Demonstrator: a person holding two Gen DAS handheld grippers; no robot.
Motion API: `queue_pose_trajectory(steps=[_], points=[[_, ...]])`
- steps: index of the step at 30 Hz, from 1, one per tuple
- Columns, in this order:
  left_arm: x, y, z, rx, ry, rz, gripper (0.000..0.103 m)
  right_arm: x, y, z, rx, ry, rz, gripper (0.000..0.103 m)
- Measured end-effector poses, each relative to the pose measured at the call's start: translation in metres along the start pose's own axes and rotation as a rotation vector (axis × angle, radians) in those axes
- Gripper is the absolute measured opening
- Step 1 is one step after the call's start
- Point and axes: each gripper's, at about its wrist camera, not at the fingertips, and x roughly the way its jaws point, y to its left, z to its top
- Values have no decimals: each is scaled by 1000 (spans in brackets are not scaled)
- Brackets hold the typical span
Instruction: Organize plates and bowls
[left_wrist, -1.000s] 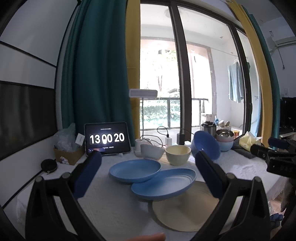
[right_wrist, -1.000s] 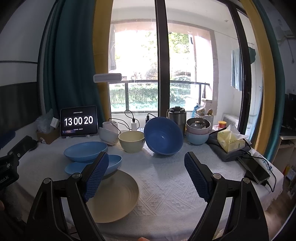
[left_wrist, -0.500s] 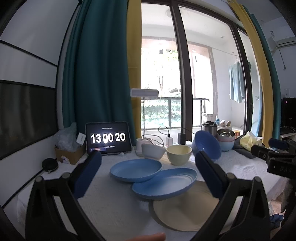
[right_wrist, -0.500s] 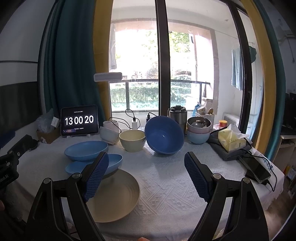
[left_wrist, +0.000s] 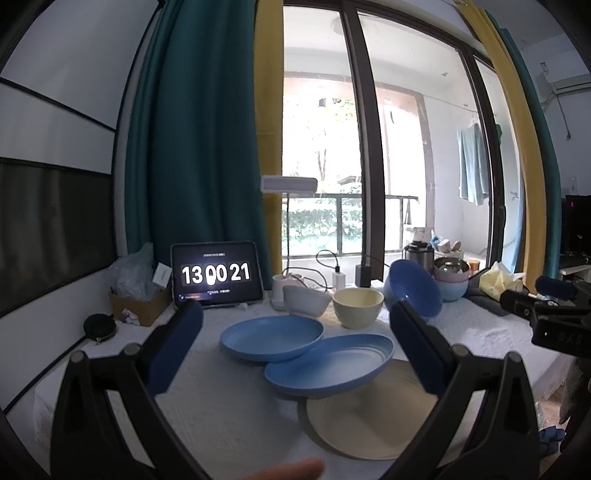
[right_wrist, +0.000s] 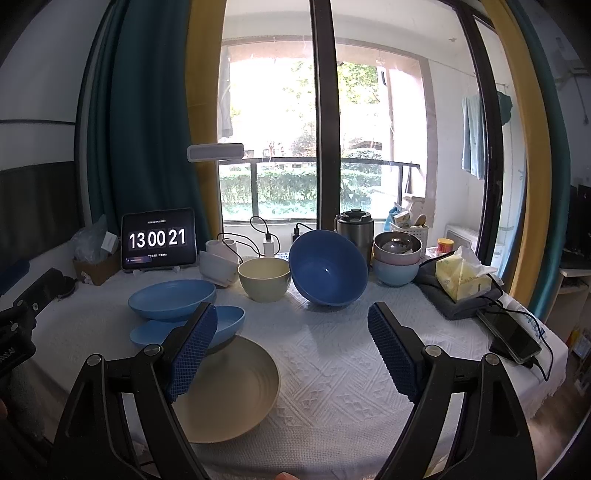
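— What are the two tongs doing?

— Both hang above the near edge of the table (right_wrist: 332, 369), and each is spread wide with nothing between its pads. The left gripper (left_wrist: 295, 343) frames the plates; the right gripper (right_wrist: 291, 347) looks across at the bowls.

— How many plates?

— Three. Two blue, one cream. The rear blue plate (left_wrist: 271, 338) lies on the cloth, the front blue plate (left_wrist: 328, 363) tucks its edge under it and tilts over the far rim of the cream plate (left_wrist: 369, 417), which is nearest the front edge.

— And bowls?

— Five that I can count. A white bowl (right_wrist: 218, 267) tipped on its side, a cream bowl (right_wrist: 264, 278) upright just beside it, then a big blue bowl (right_wrist: 328, 271) tilted with its mouth facing us. Behind that to the right, a pinkish bowl (right_wrist: 397, 251) sits nested in a pale blue bowl (right_wrist: 395, 275) (something lies inside the top one, too dim to name).

— Anything else?

— One tablet (right_wrist: 159, 238) reading 13 00 21, one tissue pack (right_wrist: 461, 278), one phone (right_wrist: 511, 336) at the right edge.
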Motion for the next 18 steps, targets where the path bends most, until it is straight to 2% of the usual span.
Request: queue_pose_trajectory(steps=[11,18], points=[[16,5,-8,-20,71,3,102,9,1,-3,-6,12,10,86],[39,10,-19,-43,133,11,102,30,6,-4,-16,36,31,86]])
